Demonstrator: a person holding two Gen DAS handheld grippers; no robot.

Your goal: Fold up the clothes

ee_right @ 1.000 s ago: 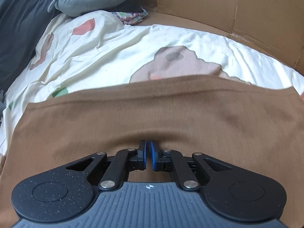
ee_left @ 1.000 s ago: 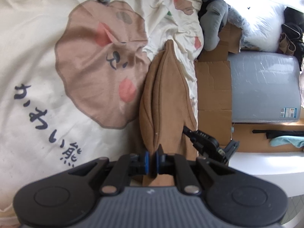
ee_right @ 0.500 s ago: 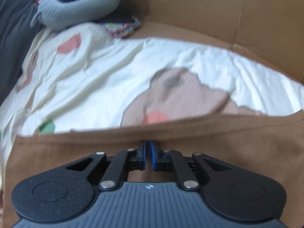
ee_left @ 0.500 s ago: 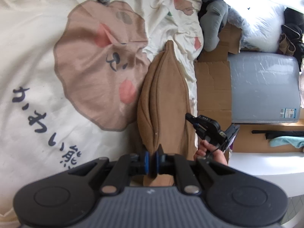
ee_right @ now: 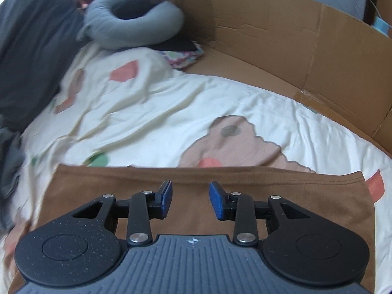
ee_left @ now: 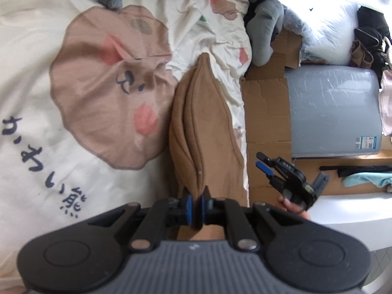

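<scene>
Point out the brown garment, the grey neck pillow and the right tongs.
brown garment (ee_right: 281,196): right wrist view, flat upper layer.
grey neck pillow (ee_right: 137,31): right wrist view, front curve.
right tongs (ee_right: 189,199): right wrist view, gap between the open blue pads.

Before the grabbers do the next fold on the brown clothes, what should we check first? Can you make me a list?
1. Left gripper pinching the brown garment: ok, its jaws are shut on a fold of the cloth.
2. Right gripper let go: ok, its jaws have just been opening and nothing is between them.
3. Right gripper clear of the cloth: ok, in the left wrist view it hangs beside the bed, off the garment.
4. Garment lying flat: not ok, it bunches into ridges toward the left gripper.
5. Room on the bedsheet for folding: ok, bare sheet lies beside the garment.
6. Far edge straight: ok in the right wrist view.
</scene>
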